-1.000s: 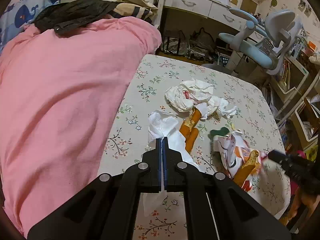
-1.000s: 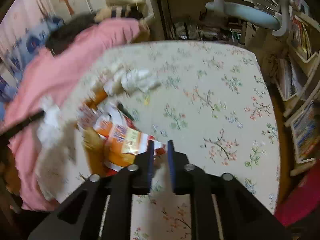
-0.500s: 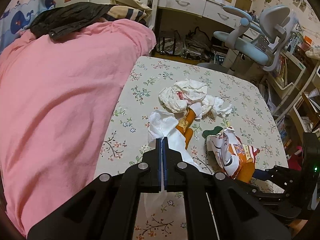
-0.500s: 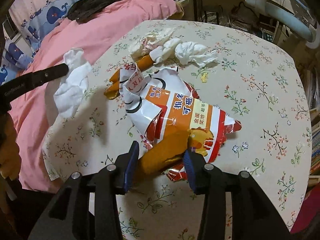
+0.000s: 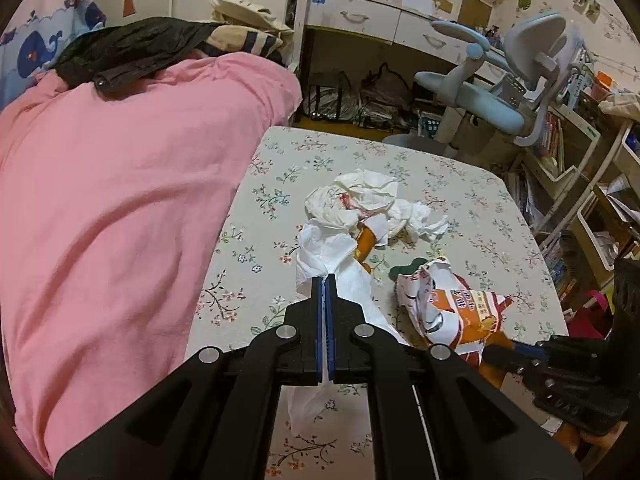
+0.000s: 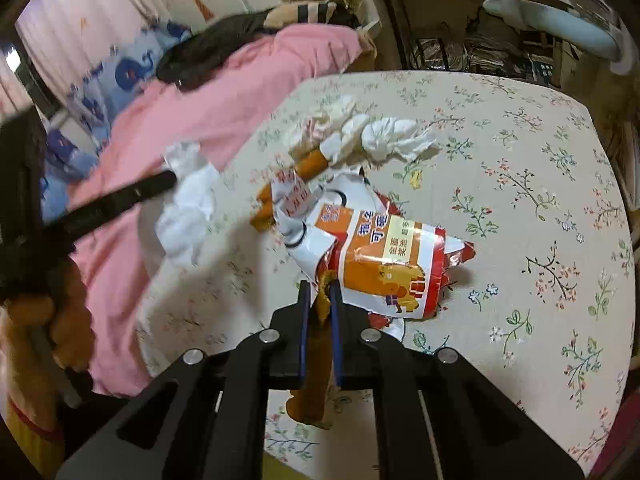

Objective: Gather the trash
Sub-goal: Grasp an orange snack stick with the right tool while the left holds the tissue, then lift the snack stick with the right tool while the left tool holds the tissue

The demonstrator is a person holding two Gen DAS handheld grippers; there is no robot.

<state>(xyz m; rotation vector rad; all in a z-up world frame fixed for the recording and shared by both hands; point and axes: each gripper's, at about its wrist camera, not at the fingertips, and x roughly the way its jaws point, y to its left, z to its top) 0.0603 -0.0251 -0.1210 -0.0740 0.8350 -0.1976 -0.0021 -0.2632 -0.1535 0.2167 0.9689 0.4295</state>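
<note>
Floral tablecloth [image 5: 328, 160] fills mid-frame; left gripper [image 5: 325, 280] pinches a white tissue [image 5: 340, 256], right gripper [image 6: 320, 284] just clamped the orange snack bag [image 6: 384, 264].

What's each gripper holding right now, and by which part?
Left gripper is shut on a white tissue, pinched mid-sheet, with a tail hanging below. Right gripper, jaws just closed, is shut on the orange snack bag at its near crumpled edge.

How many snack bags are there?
2. An orange-and-white bag is pinched in the right gripper. A slim orange one lies under the tissues. More may be hidden.
</note>
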